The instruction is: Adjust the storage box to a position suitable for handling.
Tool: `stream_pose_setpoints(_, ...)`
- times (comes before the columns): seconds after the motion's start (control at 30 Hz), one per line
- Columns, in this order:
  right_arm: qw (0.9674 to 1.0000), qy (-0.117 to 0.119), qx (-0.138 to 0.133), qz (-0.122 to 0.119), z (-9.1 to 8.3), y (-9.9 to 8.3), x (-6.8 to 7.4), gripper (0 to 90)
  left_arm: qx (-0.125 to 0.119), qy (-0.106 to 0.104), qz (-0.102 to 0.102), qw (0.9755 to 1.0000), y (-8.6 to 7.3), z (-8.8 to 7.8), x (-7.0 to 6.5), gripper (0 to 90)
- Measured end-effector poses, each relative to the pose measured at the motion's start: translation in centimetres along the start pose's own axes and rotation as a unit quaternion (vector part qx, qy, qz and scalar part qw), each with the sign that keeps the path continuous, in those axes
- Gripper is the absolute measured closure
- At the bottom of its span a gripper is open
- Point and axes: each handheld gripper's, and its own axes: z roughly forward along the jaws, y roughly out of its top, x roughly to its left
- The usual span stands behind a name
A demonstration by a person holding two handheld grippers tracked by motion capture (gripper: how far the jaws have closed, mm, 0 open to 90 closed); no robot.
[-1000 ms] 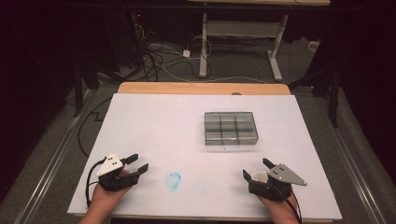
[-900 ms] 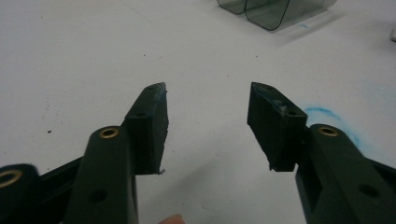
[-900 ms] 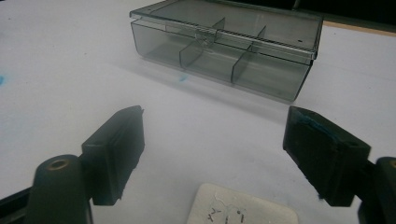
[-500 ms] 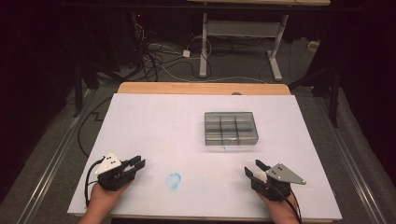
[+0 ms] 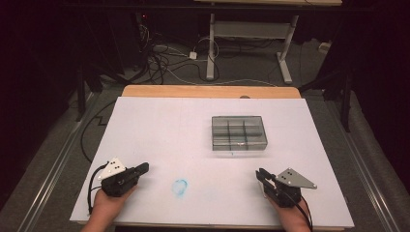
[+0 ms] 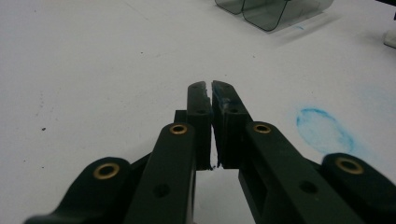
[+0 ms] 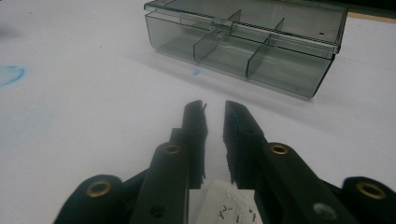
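Observation:
A smoky clear compartment box (image 5: pixel 239 133) with its lid down sits on the white table (image 5: pixel 164 130), right of centre. My left gripper (image 5: pixel 143 167) rests at the near left, its jaws shut together on nothing (image 6: pixel 208 86) after just closing. At the near right, my right gripper (image 5: pixel 260 173) points toward the box (image 7: pixel 247 42), a short way off. Its jaws have just been closing and stand a narrow slit apart, with nothing between them (image 7: pixel 215 105). A hand holds each gripper.
A blue smudge (image 5: pixel 180 187) marks the table between the grippers, also right of the left jaws (image 6: pixel 322 128). A wooden strip (image 5: pixel 208 91) runs along the far edge. Cables and table legs (image 5: pixel 211 43) lie on the dark floor beyond.
Both grippers' jaws have come together from wide open. Neither hand has shifted, and the box has stayed put.

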Motion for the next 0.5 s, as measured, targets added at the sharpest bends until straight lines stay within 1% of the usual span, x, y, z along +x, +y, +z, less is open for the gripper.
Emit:
stream_pose_setpoints(0.03,1.0,0.0,0.0,0.0,0.0,0.0,-0.01,82.7,-0.001,-0.001,-0.001,1.0,-0.01,-0.02,0.01,86.3)
stream_pose_setpoints(0.13,1.0,0.002,0.0,-0.001,-0.02,-0.01,0.0,88.0,0.001,-0.001,-0.002,1.0,0.01,0.03,0.04,86.4)
stream_pose_setpoints(0.17,1.0,0.002,0.0,-0.001,-0.02,-0.01,0.0,88.0,0.003,-0.001,-0.003,1.0,0.03,0.06,0.05,86.4)
stream_pose_setpoints(0.2,1.0,0.002,0.002,0.0,-0.01,0.0,-0.02,90.0,0.003,-0.001,-0.003,1.0,0.04,0.08,0.04,87.8)
stream_pose_setpoints(0.37,1.0,0.006,0.002,0.004,0.0,0.0,-0.07,90.0,0.002,0.001,-0.003,1.0,0.03,0.09,-0.02,87.8)
stream_pose_setpoints(0.5,1.0,0.007,0.003,0.004,0.02,0.01,-0.07,90.0,0.002,0.001,0.004,1.0,0.02,0.06,-0.1,87.8)
